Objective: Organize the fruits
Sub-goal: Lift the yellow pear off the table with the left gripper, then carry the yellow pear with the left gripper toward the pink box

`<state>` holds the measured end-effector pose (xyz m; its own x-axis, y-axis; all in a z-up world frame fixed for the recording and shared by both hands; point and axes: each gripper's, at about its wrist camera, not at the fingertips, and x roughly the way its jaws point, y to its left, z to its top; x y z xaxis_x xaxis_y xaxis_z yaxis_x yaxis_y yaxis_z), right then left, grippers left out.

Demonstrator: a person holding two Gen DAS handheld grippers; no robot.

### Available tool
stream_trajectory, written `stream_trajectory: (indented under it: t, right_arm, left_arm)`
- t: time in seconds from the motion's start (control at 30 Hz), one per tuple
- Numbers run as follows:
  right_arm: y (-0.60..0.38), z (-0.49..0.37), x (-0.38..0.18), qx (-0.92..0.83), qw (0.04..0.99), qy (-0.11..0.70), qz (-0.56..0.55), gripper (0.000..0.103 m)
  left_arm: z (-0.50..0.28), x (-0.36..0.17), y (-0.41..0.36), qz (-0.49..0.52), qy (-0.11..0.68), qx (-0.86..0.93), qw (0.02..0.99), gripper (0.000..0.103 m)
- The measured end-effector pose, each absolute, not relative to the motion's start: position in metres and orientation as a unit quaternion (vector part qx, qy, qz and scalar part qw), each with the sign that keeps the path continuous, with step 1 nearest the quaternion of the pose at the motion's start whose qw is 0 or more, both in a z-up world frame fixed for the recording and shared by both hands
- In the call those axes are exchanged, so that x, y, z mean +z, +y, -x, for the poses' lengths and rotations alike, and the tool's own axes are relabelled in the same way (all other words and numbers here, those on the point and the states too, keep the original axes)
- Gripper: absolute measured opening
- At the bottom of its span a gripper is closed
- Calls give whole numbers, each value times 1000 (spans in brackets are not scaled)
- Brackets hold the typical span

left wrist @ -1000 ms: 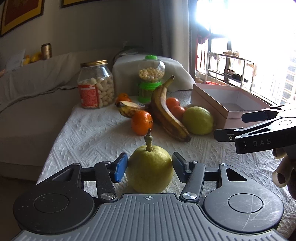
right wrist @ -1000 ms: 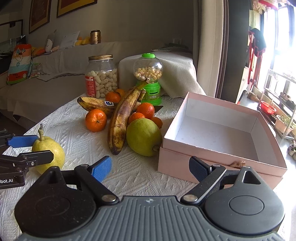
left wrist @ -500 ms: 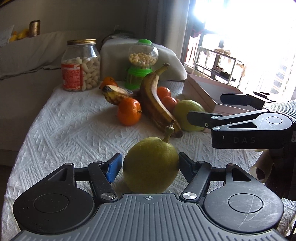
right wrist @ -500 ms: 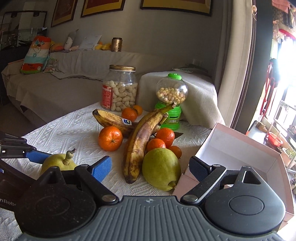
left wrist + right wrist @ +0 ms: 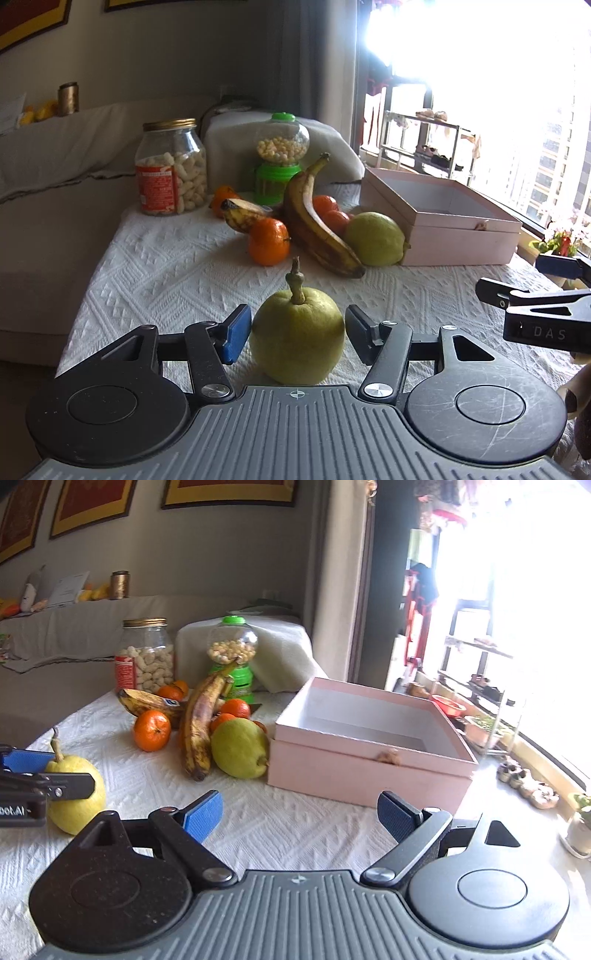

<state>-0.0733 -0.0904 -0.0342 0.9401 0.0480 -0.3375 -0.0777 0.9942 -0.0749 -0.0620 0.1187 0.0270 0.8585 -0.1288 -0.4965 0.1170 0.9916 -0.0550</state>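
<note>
A yellow pear (image 5: 297, 338) stands stem-up near the table's (image 5: 155, 266) front edge, between the closing, not-yet-touching jaws of the left claw (image 5: 295, 328); the right claw (image 5: 301, 818) gapes empty.

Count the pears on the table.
2: one pear between the closing left gripper pads, the other beside the pink box. More may hide behind the bananas.

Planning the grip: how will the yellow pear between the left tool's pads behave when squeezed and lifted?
The pear looks firm and rounded, so it may slip or roll between the closing pads. Its smooth skin probably bruises easily. The thin stem could snap if knocked.
</note>
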Motion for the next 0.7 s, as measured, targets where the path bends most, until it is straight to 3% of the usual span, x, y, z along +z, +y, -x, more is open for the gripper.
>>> stream_trajectory:
  t: [0.27,0.5,0.7]
  right_arm:
    - [-113,130,-58,-77,980,185,22,92]
    - [-117,138,0,-108,985,123,-60,92]
    - [-74,153,6,-36,992,118,13,92]
  left_arm:
    - [119,50,130,5,231,-58,971,62]
    - [197,78,186,23,193,25,981,62]
    - [238,71,244,88,201,92,971,61]
